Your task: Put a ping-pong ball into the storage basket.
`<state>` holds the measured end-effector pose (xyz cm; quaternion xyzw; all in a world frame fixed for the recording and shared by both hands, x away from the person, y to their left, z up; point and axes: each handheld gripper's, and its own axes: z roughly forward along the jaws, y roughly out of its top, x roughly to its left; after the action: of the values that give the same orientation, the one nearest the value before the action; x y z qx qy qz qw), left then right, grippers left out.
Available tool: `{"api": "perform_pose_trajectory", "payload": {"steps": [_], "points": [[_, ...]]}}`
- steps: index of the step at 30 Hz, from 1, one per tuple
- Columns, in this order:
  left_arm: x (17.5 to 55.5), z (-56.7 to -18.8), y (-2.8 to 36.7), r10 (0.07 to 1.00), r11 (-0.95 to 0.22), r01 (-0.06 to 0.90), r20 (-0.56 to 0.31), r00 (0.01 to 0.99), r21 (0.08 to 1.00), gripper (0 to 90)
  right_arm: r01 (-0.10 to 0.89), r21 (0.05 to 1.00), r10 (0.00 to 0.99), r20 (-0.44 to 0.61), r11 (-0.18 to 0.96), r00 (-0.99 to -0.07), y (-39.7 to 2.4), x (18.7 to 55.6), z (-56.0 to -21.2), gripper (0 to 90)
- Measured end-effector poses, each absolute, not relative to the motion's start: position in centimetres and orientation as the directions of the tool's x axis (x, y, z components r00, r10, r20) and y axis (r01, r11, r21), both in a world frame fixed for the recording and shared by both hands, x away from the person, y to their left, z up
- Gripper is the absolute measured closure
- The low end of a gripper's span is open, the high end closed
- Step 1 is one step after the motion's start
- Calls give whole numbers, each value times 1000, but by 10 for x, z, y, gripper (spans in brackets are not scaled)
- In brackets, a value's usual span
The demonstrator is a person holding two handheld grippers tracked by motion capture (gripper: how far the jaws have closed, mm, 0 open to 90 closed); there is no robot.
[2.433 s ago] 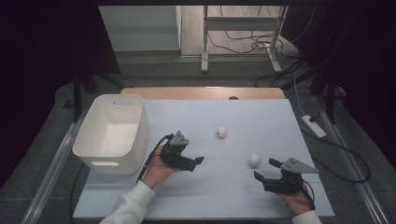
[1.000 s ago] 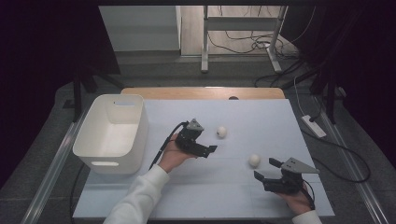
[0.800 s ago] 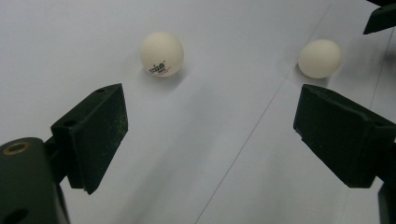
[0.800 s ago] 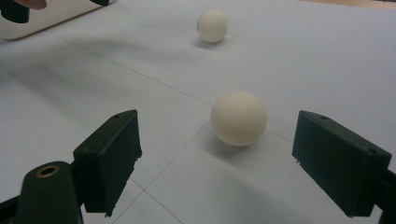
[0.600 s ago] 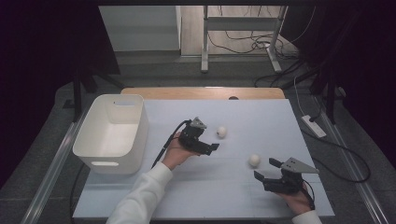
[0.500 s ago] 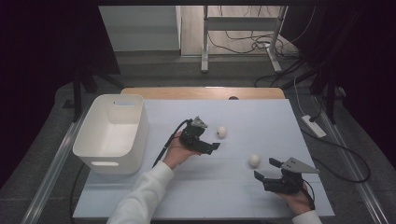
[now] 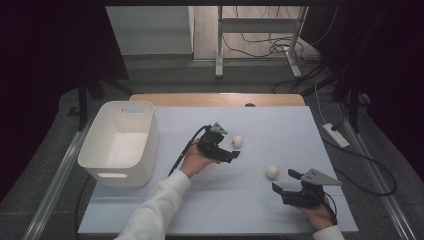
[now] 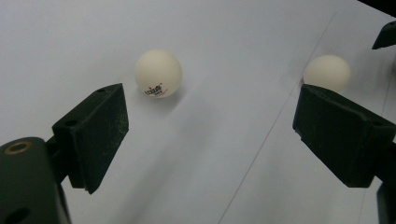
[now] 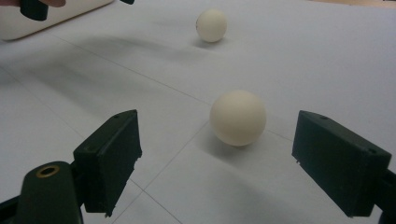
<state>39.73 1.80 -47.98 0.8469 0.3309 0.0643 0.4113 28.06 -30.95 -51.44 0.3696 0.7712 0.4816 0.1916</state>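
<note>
Two white ping-pong balls lie on the pale table sheet (image 7: 240, 200). One ball (image 7: 236, 141) (image 8: 158, 73) bears a small printed logo. It rests just beyond my left gripper (image 7: 229, 145) (image 8: 210, 126), which is open, the ball ahead of the left jaw and not between the jaws. The other ball (image 7: 272, 172) (image 9: 238, 117) lies just in front of my right gripper (image 7: 285, 182) (image 9: 215, 158), which is open and low near the table's front right. The left gripper view also has this second ball (image 8: 327, 73) farther off, and the right gripper view the logo ball (image 9: 211, 24).
A white plastic bin (image 7: 120, 140) (image 9: 70, 11) stands at the table's left side and looks empty. A wooden strip (image 7: 215, 99) runs along the far edge. A white power strip (image 7: 336, 135) and cables lie on the floor at right.
My left gripper has travelled from beside the bin's front corner toward the table's middle, up to the logo ball, and has hardly shifted in the last half second. The right gripper and both balls stayed put.
</note>
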Motion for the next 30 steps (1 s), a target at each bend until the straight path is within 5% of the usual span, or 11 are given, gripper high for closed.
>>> {"api": "perform_pose_trajectory", "payload": {"steps": [30], "points": [[431, -505, 1, 653, -466, 548, -148, 742, 694, 116, 386, 882, 755, 56, 268, -653, -309, 281, -515, 156]]}}
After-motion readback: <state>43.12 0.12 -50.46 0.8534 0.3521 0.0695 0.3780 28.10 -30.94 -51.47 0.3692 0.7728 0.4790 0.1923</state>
